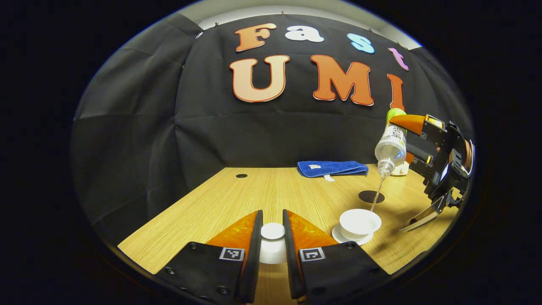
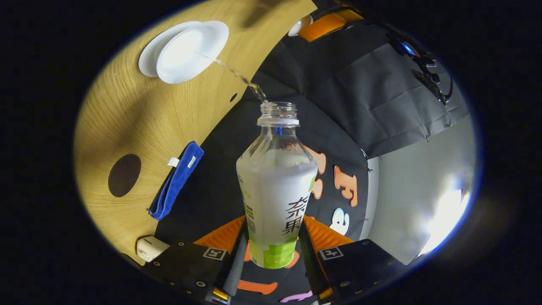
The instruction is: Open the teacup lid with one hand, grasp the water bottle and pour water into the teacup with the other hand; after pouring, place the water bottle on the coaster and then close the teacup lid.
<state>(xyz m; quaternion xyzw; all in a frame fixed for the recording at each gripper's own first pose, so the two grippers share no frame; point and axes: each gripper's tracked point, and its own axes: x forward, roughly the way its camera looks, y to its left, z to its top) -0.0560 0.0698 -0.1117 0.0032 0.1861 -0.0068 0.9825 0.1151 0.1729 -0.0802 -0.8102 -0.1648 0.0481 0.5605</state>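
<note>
Wooden table (image 1: pixel 254 190) carries the open teacup (image 1: pixel 360 220) under the tipped water bottle (image 2: pixel 275 186) clamped in the right gripper (image 2: pixel 273 250), mouth aimed cupward, while the left gripper (image 1: pixel 272 237) apparently pinches the lid (image 1: pixel 272 231), nearest the cup.

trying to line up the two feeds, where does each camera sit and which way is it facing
Left gripper view: rides the left hand-held gripper, low over the table, facing the booth wall; its own fingers hold the teacup lid.
Right gripper view: rides the right hand-held gripper, tipped downward along the water bottle; its own fingers clamp the bottle.
Shared: teacup catching the stream, blue towel, dark coaster.
</note>
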